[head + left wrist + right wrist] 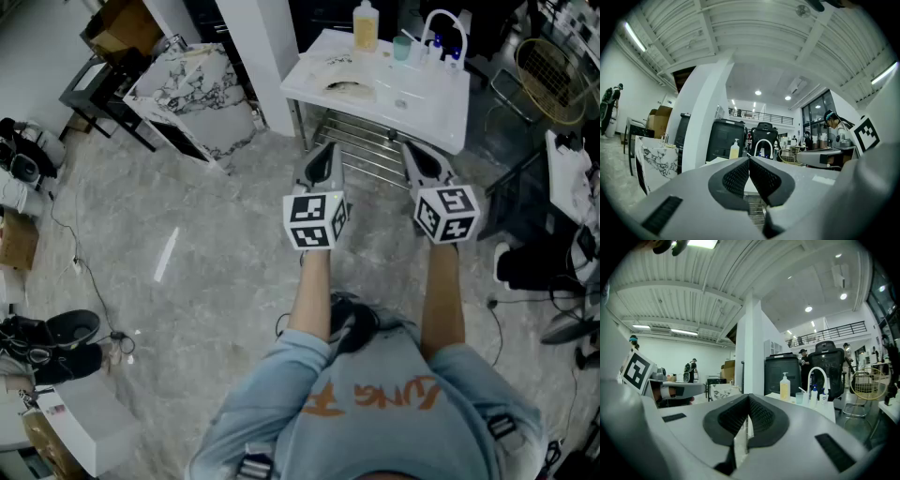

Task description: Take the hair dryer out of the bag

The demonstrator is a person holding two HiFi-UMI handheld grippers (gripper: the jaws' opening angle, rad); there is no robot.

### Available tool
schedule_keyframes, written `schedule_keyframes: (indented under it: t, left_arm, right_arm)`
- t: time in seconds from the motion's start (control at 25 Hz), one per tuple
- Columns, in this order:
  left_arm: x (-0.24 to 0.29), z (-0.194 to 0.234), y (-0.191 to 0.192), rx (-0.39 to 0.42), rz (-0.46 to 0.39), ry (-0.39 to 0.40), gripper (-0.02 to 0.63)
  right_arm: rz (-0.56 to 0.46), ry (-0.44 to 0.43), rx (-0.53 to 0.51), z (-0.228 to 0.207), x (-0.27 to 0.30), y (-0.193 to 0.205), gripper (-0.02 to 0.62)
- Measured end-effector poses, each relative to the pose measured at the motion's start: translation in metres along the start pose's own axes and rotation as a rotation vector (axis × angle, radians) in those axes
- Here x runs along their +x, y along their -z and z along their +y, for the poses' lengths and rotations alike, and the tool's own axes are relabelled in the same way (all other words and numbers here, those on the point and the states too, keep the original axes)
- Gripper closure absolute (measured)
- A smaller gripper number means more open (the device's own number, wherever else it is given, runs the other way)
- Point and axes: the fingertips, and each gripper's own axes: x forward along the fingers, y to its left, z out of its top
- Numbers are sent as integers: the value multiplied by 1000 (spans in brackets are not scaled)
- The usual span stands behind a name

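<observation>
Both grippers are held out level over the floor, side by side, pointing at a white washstand (441, 117). My left gripper (322, 159) is shut with nothing between its pads (740, 176). My right gripper (419, 159) is shut and empty as well, its pads (761, 416) pressed together. On the left part of the washstand top lie two pale flat things (347, 86) that may be a bag; I cannot tell. No hair dryer shows in any view.
A yellow soap bottle (365, 26), a cup (402, 47) and a white faucet (442, 23) stand on the washstand. A metal rack (361, 141) sits beneath it. A marble-patterned panel (192, 89) leans at the left, and a wire basket (548, 70) is at the right. Shoes (56, 342) and cables lie on the floor.
</observation>
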Motion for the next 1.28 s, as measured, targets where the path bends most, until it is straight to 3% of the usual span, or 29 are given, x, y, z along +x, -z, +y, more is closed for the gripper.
schedule_keyframes:
  t: [0.2, 0.4, 0.68, 0.84, 1.04, 1.28]
  left_arm:
    - [21, 37, 5, -15, 22, 24, 603]
    - [43, 101, -6, -96, 8, -11, 604]
    - [59, 182, 4, -172, 33, -34, 603]
    - [61, 224, 6, -189, 43, -57, 603]
    - [77, 236, 2, -187, 69, 0, 603]
    - [114, 209, 0, -197, 107, 126, 604]
  right_arm:
    - [13, 71, 105, -9, 32, 13, 598]
    - [69, 44, 69, 12, 85, 9, 598]
    - [106, 81, 126, 28, 151, 16, 598]
    - [71, 39, 110, 54, 186, 4, 598]
    - [36, 82, 120, 48, 203, -11, 598]
    - [43, 143, 96, 24, 206, -26, 598]
